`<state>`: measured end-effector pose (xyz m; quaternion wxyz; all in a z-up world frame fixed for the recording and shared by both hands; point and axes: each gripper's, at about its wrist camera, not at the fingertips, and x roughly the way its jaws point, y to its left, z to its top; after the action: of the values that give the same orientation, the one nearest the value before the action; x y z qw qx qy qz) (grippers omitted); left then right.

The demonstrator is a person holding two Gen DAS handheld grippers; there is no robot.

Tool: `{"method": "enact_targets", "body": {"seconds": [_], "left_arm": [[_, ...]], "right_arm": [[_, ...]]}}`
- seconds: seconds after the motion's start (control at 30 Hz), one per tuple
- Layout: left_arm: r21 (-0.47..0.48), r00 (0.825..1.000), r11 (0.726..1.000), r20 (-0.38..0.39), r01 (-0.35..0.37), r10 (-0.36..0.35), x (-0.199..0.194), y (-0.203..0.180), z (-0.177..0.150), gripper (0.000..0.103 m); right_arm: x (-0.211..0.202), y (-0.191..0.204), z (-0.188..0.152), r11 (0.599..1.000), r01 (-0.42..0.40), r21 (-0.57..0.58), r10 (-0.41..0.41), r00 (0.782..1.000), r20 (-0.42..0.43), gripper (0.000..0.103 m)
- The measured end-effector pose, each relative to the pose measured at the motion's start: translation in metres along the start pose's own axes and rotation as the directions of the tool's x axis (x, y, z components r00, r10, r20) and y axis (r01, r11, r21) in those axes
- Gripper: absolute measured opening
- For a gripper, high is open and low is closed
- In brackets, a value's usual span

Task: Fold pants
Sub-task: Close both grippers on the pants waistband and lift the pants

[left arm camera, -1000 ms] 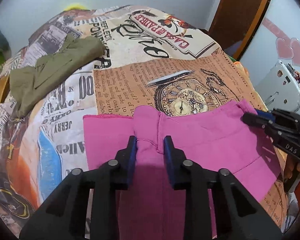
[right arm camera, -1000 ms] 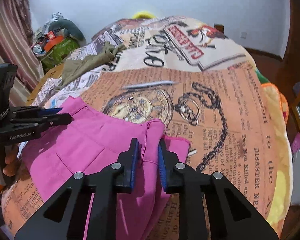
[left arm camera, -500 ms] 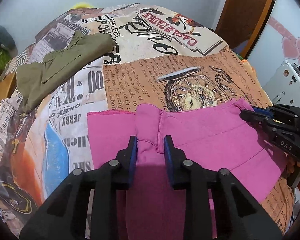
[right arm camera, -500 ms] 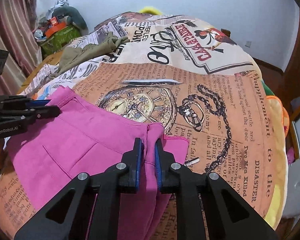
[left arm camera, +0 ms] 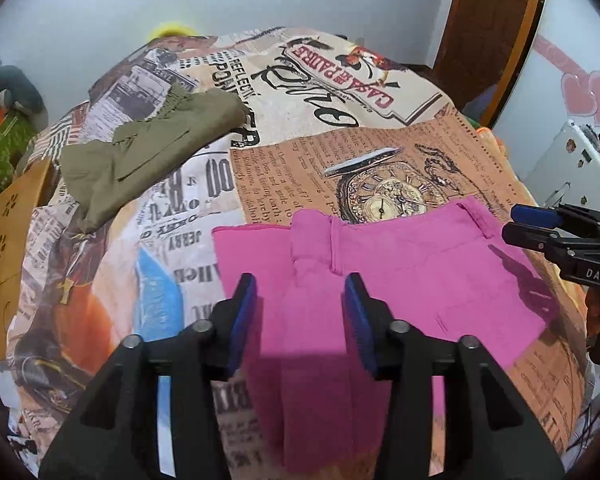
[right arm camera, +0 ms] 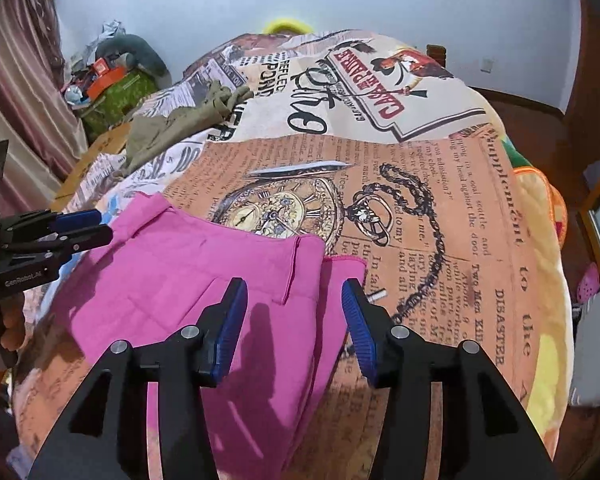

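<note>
The pink pants [left arm camera: 384, 280] lie folded on the near part of the printed bedspread [left arm camera: 300, 148]; the left gripper [left arm camera: 302, 312] and right gripper [right arm camera: 294, 320] both hover above them, fingers spread, holding nothing; olive pants [left arm camera: 148, 152] lie far left.

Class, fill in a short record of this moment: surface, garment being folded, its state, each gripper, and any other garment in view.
surface: bed with a newspaper-print cover
garment: pink pants, lying on the cover
state: one layer folded over another, seam edge on top
left gripper: open, above the pants, holding nothing
right gripper: open, above the pants' folded edge, holding nothing
other garment: olive pants, crumpled at the far left of the cover, apart from the pink pair
</note>
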<state>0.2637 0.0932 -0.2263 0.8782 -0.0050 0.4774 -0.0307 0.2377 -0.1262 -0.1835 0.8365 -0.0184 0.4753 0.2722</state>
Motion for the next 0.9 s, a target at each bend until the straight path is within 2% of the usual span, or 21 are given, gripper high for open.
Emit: {"method": "enact_targets", "body": {"seconds": [0.17,0.37,0.5,0.63,0.9], "left_arm": [[-0.007,0.999,1.000,-0.040,-0.004,0.004,-0.006,0.005,-0.019,0.052],[-0.110,0.995,0.993,-0.082,0.053,-0.062,0.001,0.023,-0.034,0.062],[-0.162,0.986,0.981,-0.106,0.108,-0.127,0.010,0.032,-0.034,0.062],[-0.148,0.985,0.983,-0.115,0.108,-0.125,0.017,0.028,-0.030,0.063],[-0.220,0.981,0.968,-0.128,0.116,-0.147,0.035,0.037,-0.018,0.063]], "right_arm": [[-0.008,0.002,-0.011,1.000,-0.009,0.021,0.009,1.000,-0.009,0.046],[0.003,-0.005,-0.028,0.996,-0.026,0.091,0.031,0.998,-0.060,0.046],[0.010,-0.014,-0.035,0.987,-0.049,0.152,0.061,0.996,-0.072,0.051],[0.013,-0.015,-0.035,0.987,-0.049,0.151,0.060,0.996,-0.066,0.052],[0.021,-0.019,-0.030,0.986,-0.072,0.153,0.083,0.994,-0.065,0.052]]}}
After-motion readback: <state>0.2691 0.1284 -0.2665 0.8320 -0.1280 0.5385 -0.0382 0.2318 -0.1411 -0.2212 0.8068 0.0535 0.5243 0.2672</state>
